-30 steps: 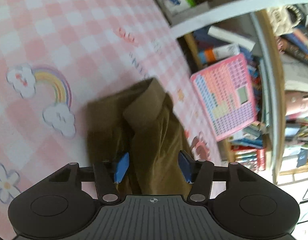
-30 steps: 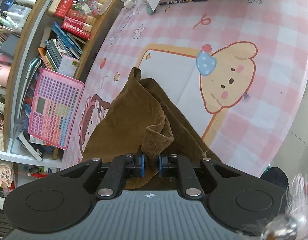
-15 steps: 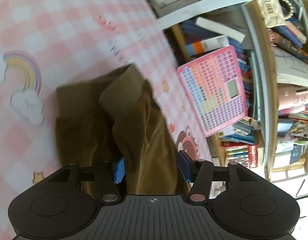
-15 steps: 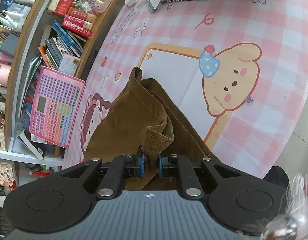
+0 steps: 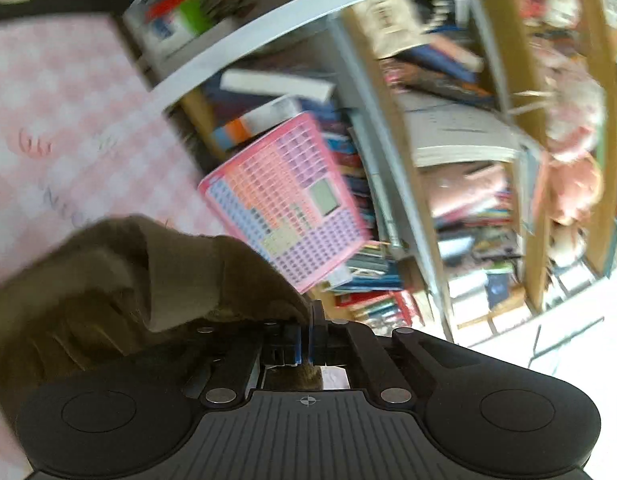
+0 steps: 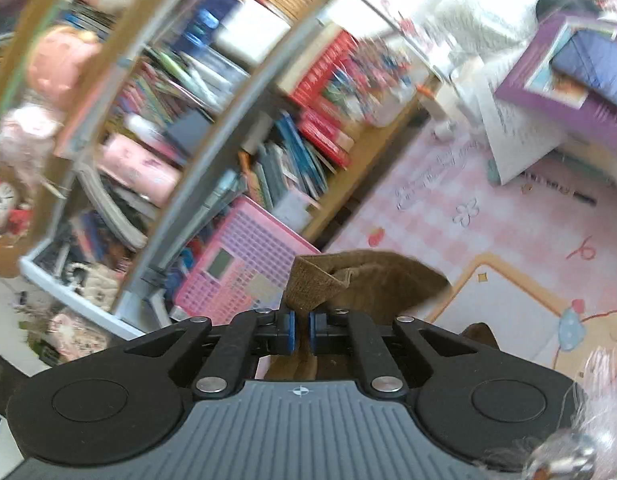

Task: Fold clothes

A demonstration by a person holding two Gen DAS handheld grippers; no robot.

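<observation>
A brown corduroy garment [image 5: 148, 280] is held up off the pink checked tablecloth [image 5: 60, 92]. My left gripper [image 5: 306, 338] is shut on one edge of it; the cloth bunches and hangs to the left of the blue pads. My right gripper [image 6: 301, 332] is shut on another edge of the same garment [image 6: 368, 280], whose ribbed hem sticks up above the jaws. Both views are motion-blurred and tilted up toward the shelves.
A cluttered bookshelf [image 5: 448, 160] stands behind the table, with a pink toy keyboard [image 5: 284, 208] leaning against it; it also shows in the right wrist view [image 6: 244, 272]. Purple boxes [image 6: 568, 76] and papers sit at the table's far end. The cloth has cartoon prints [image 6: 520, 304].
My left gripper closed on the garment. Both grippers rose and tipped up, lifting the garment off the table; the views now face the bookshelf.
</observation>
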